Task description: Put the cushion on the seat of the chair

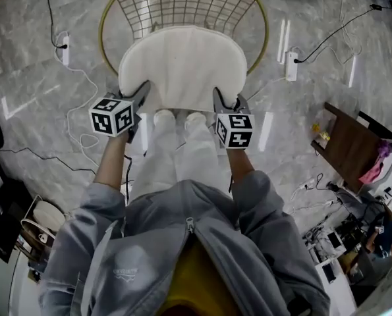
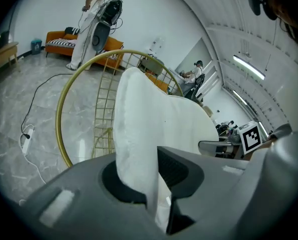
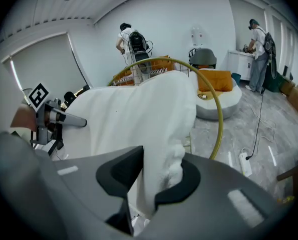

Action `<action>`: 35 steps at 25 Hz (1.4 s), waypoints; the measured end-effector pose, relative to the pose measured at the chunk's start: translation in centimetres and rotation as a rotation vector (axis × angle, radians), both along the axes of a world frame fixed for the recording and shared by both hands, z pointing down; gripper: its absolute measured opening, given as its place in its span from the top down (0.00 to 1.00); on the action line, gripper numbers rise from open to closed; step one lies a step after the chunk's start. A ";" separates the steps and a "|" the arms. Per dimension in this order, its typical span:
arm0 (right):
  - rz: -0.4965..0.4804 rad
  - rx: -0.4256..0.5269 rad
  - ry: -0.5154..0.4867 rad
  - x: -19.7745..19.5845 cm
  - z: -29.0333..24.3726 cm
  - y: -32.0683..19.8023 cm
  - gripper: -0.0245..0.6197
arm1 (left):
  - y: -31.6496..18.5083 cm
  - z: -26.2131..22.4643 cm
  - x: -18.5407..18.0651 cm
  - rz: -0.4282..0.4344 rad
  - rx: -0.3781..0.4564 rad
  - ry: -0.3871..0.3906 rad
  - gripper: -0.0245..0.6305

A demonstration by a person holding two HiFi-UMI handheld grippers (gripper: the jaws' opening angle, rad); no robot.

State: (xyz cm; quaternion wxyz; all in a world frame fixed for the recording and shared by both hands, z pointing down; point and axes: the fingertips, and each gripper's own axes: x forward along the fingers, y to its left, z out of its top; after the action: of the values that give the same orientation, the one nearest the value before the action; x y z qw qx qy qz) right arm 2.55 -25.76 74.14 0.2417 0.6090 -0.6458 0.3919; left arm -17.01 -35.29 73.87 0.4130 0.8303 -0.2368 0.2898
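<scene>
The left gripper's [image 1: 144,92] fingers [image 2: 181,169] were nearly together, pinching the white cushion's [image 1: 182,61] near edge at its 8 o'clock corner. The right gripper's [image 1: 218,97] fingers [image 3: 121,170] pinched the same edge at 4 o'clock. The cushion lay over the gold wire chair [image 1: 109,20], its long axis running 9 to 3 o'clock and its rounded far edge toward 12.

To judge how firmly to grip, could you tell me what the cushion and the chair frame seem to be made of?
The cushion looks like soft cream fabric over padding: matte, slightly fuzzy, bunching where pinched. The chair frame is probably metal wire and tubing with a gold finish: thin grid bars, smooth shiny ring.
</scene>
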 end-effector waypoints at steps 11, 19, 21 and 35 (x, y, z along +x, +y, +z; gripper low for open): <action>0.035 -0.193 -0.038 2.2 8.6 -1.8 0.81 | -1.4 8.4 1.3 0.004 -0.109 -0.065 0.86; 0.009 -0.282 -0.018 2.6 12.9 -3.2 0.79 | -3.1 13.9 1.8 0.060 -0.103 -0.176 0.82; 0.010 -0.304 0.002 2.9 13.6 -3.3 0.78 | -3.2 14.6 2.2 0.092 -0.083 -0.203 0.81; 0.143 -0.287 0.283 8.6 11.8 -3.8 0.32 | -7.7 14.1 -1.4 0.089 0.184 -0.475 0.27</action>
State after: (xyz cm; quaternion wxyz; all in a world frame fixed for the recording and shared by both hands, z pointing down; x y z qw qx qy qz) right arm 11.10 -29.59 85.99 0.3858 0.6618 -0.4981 0.4064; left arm -18.44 -42.95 87.98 0.2556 0.7827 -0.3158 0.4716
